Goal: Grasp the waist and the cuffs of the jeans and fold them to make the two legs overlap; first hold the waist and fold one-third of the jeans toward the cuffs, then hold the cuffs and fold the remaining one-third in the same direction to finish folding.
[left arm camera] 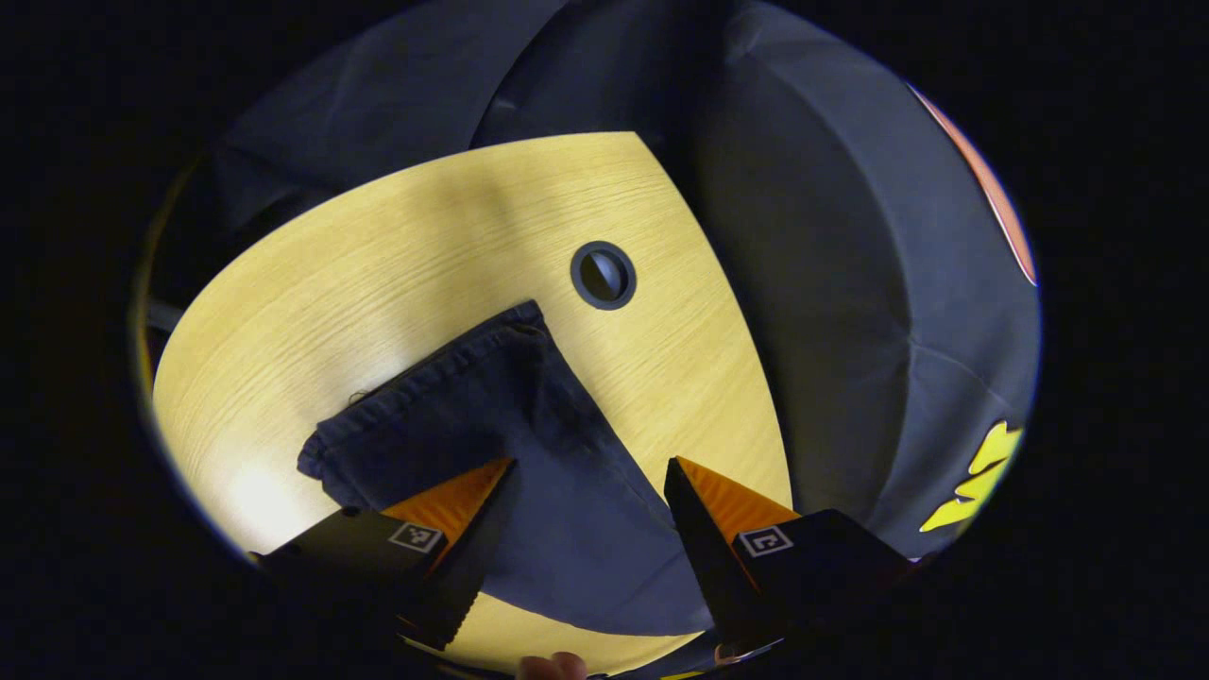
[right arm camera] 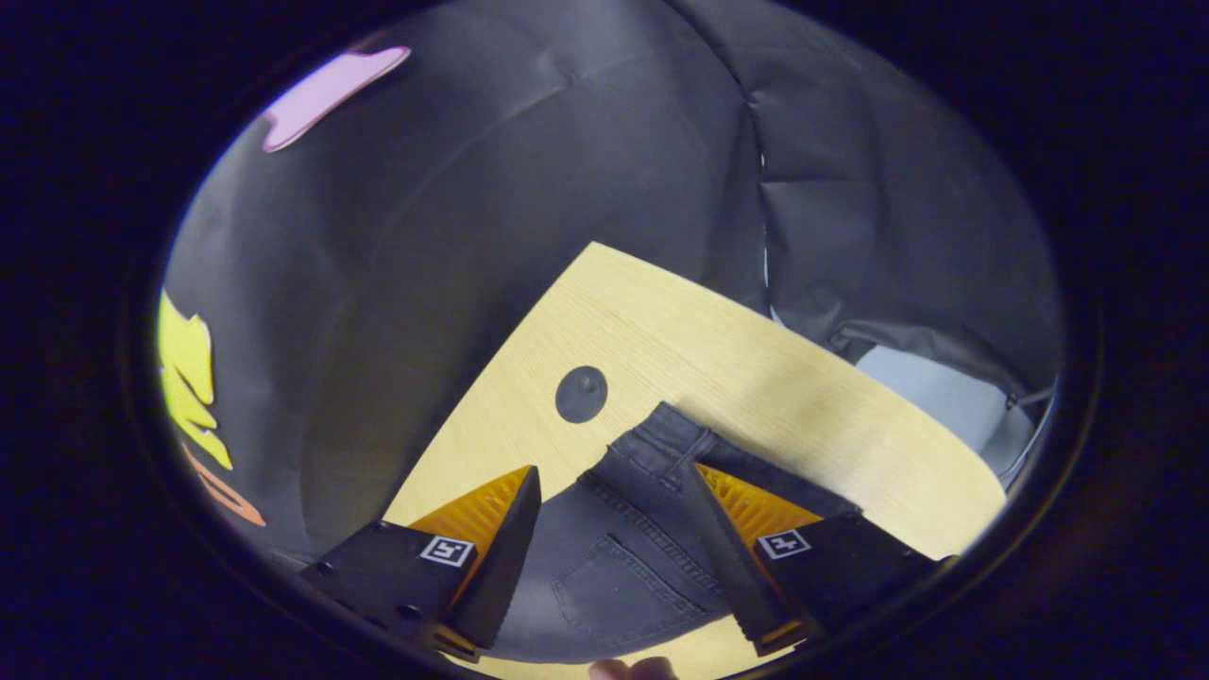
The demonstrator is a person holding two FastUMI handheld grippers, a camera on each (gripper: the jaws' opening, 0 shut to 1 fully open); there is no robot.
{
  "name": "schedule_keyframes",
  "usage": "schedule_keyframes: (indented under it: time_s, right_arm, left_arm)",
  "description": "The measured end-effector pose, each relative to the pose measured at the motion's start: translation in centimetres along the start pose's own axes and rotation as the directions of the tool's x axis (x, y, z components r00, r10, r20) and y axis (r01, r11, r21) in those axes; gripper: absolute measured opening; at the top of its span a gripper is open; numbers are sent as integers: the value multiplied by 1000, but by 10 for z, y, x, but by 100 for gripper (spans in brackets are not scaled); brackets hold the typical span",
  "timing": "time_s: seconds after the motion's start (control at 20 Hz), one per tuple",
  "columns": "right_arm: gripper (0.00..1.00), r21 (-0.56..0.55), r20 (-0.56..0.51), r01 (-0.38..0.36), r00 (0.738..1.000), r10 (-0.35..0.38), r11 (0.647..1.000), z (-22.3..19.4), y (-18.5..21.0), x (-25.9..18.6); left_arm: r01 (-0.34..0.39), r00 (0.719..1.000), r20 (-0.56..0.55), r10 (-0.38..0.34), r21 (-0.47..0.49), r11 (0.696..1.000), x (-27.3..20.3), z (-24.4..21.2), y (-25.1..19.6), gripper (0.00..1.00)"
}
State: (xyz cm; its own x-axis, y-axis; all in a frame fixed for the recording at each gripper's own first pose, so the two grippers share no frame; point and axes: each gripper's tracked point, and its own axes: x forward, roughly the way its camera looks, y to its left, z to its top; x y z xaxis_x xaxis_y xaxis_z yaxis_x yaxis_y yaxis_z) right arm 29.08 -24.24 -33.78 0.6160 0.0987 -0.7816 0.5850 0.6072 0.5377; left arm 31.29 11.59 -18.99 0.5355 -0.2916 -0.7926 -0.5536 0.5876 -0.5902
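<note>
Dark jeans (left arm camera: 529, 444) lying flat on the yellow wooden table (left arm camera: 378, 274), left gripper (left arm camera: 590, 472) hanging spread wide over the cuffs (left arm camera: 416, 397), right gripper (right arm camera: 614, 482) hanging spread wide over the waist (right arm camera: 661, 444), neither pinching anything

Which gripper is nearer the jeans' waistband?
Right. The right gripper hangs open over the waistband and back pocket. The left gripper hangs open over the cuffs, the other end of the jeans.
</note>
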Motion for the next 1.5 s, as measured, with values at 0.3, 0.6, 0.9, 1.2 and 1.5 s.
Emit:
schedule_keyframes:
  time_s: [0.3,0.6,0.9,1.2,1.5]
  right_arm:
    - [95,-345,182,-26,979,94,938,5,15,-102]
    - [98,-566,339,24,918,206,824,-42,3,-218]
    - [94,-602,364,11,894,262,798,-97,-6,-259]
    - [98,-537,356,-2,906,229,844,-98,-37,-246]
    - [98,-508,342,23,923,177,861,-76,-62,-187]
  left_arm:
    - [59,958,234,-166,407,912,-125,-39,-77,98]
    - [3,818,403,-410,710,704,-225,-146,-112,98]
    - [-132,731,459,-505,821,555,-244,-230,-109,99]
    - [-130,735,437,-519,841,525,-244,-269,-123,99]
    - [-154,725,461,-511,833,532,-246,-266,-124,99]
